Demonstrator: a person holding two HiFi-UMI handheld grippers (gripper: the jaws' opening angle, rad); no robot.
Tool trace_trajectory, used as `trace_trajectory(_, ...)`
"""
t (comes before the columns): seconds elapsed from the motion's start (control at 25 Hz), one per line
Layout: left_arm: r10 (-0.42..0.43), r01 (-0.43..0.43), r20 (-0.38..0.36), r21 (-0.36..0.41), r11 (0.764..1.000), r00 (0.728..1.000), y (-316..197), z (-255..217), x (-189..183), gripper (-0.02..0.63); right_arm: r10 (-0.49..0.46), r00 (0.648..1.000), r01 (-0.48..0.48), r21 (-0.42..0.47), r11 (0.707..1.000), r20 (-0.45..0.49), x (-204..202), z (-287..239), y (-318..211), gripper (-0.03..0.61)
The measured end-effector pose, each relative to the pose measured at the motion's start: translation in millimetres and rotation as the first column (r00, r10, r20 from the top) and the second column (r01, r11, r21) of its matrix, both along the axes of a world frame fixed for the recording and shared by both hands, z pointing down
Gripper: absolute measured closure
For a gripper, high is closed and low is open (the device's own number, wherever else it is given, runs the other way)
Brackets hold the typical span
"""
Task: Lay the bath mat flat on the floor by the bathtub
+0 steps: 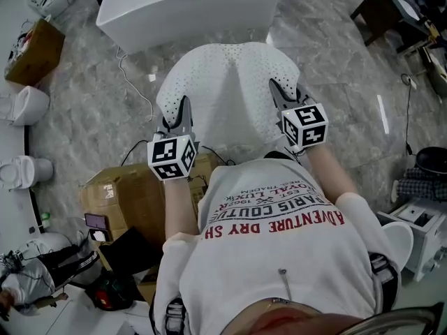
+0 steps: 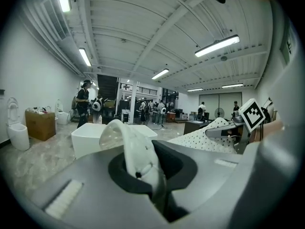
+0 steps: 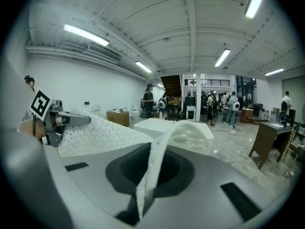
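Observation:
A white perforated bath mat [image 1: 227, 89] hangs spread between my two grippers, above the marble floor in front of the white bathtub [image 1: 188, 5]. My left gripper [image 1: 179, 121] is shut on the mat's near left edge; my right gripper [image 1: 281, 98] is shut on its near right edge. In the left gripper view a fold of the mat [image 2: 136, 154] is pinched between the jaws, with the tub [image 2: 90, 140] beyond. The right gripper view shows the mat's edge [image 3: 152, 175] clamped in the jaws and the rest of the mat [image 3: 102, 135] stretching left toward the other gripper [image 3: 66, 119].
Cardboard boxes [image 1: 129, 197] stand on the floor at my left, by my legs. A white cable [image 1: 133, 82] trails left of the mat. Toilets [image 1: 24, 107] line the left wall. A dark table [image 1: 387, 9] stands at the far right. People stand far off in the hall [image 2: 83, 109].

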State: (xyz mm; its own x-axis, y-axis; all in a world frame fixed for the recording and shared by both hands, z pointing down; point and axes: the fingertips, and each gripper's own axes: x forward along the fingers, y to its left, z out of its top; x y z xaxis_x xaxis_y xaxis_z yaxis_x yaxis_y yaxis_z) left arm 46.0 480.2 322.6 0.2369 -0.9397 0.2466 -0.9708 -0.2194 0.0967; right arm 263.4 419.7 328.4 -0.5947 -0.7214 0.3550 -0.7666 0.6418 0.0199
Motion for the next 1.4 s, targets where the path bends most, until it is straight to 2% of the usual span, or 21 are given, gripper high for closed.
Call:
trace_trajectory(0.28,-0.029,0.027,-0.017,-0.071,0.997,0.999,-20,24,2,0.592,-0.029,0.999,0.027,-0.066,0.997,-0.024,5,25,-28,0.56)
trace_trajectory(0.48,-0.065,0.065,0.006,-0.141,0.988,0.998,-55,54,-12,0.592,-0.096,0.995,0.094,-0.137,0.986,-0.012,-19,60,-79,0.56)
trace_trajectory(0.68,-0.109,0.119,0.061,-0.193,0.974,0.992,-126,75,-38,0.592,-0.175,0.985,0.173,-0.184,0.967,0.007,-58,86,-164,0.56)
trace_trajectory(0.84,-0.182,0.188,0.046,-0.222,0.957,0.982,-196,81,-64,0.592,-0.218,0.976,0.217,-0.218,0.952,0.021,-80,96,-245,0.56)
trace_trajectory(1.08,-0.239,0.241,0.041,-0.248,0.938,0.97,-292,87,-91,0.592,-0.251,0.968,0.245,-0.251,0.937,0.008,-99,106,-357,0.56)
trace_trajectory(1.4,-0.205,0.215,0.065,-0.305,0.928,0.977,-397,118,-124,0.592,-0.233,0.972,0.212,-0.308,0.927,-0.032,-124,132,-463,0.56)
